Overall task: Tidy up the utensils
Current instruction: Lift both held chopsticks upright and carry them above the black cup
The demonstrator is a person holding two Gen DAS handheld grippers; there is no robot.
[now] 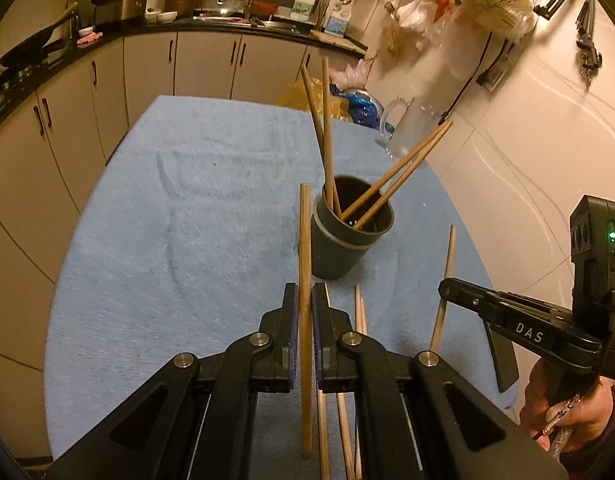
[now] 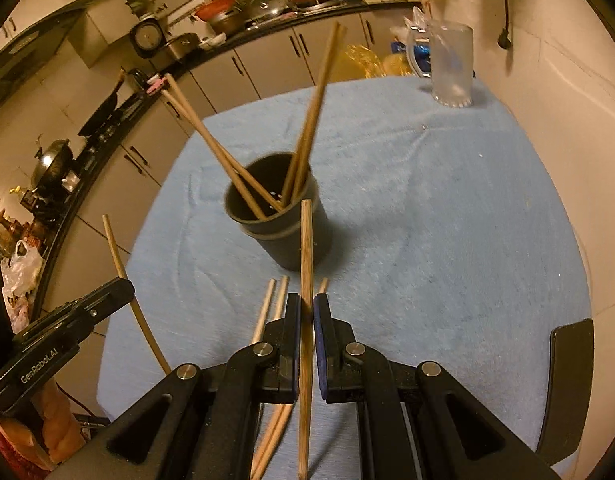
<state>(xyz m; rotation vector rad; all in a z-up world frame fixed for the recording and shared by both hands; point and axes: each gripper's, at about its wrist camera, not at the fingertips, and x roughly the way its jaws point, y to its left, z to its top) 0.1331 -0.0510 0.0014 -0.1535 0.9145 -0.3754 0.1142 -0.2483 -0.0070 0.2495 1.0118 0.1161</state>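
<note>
Nearest the left wrist camera, the left gripper (image 1: 305, 300) has its black jaws with blue pads closed narrowly on a slender wooden chopstick (image 1: 304, 248), which stands nearly upright between them, its top end level with the rim of the cup beyond. Likewise, in the right wrist view the right gripper (image 2: 306, 308) pinches a second wooden chopstick (image 2: 306, 256) the same way, its tip rising in front of the cup. Beneath both grippers, a few loose wooden chopsticks (image 2: 267, 308) lie on the light blue towel-like cloth (image 1: 187, 220) that covers the table. Just past them stands the dark grey round plastic cup (image 1: 349, 232), upright on the cloth, with four wooden chopsticks (image 1: 327, 140) leaning inside it, two tilted one way and two the other. Near the far edge of the cloth sits a clear glass mug with a handle (image 2: 453, 68). Beyond the table runs a dark kitchen counter (image 1: 147, 28) over pale cabinet doors, crowded with pots and a sink tap.
</note>
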